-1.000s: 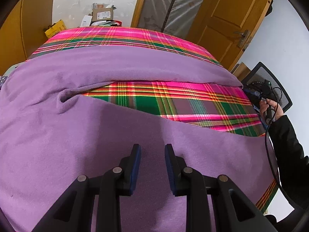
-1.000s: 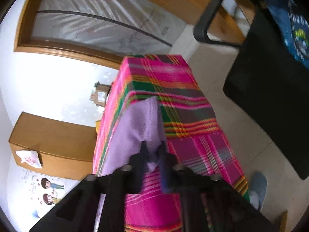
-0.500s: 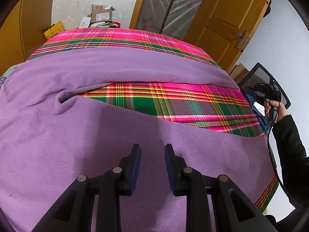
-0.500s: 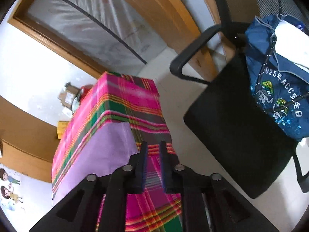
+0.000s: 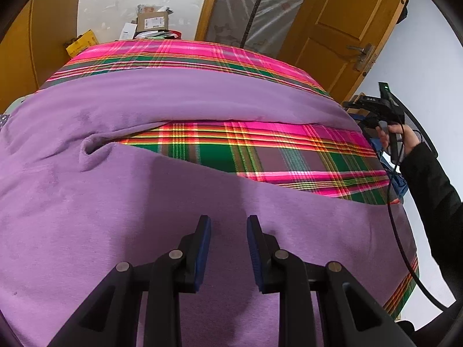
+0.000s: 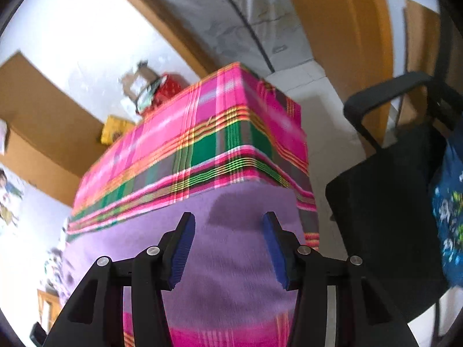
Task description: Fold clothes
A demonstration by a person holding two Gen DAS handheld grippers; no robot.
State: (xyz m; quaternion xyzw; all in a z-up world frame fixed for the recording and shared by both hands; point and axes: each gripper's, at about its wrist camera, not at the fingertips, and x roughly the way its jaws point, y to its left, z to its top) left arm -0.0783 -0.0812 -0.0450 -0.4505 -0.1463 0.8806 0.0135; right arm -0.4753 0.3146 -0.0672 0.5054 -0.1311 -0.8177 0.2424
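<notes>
A purple fleece garment [image 5: 115, 202] lies spread on a table under a pink and green plaid cloth [image 5: 260, 156]. One purple band [image 5: 173, 98] runs across the far side and a wider part covers the near side. My left gripper [image 5: 228, 222] hovers open over the near part, its blue pads empty. In the right wrist view my right gripper [image 6: 228, 219] is above the garment's end [image 6: 231, 260] by the table's corner. Its jaws are opening with nothing between them. A hand [image 5: 402, 136] holds that gripper at the table's right edge.
A black office chair [image 6: 390, 202] with a blue bag [image 6: 451, 202] on it stands close to the table's right end. A wooden door [image 5: 347, 29] and cardboard boxes [image 5: 152, 20] lie beyond the far edge.
My right gripper let go of the purple cloth it was pinching, its jaws spread wide, and it rolled and swung back over the garment's end. The left gripper stayed still.
</notes>
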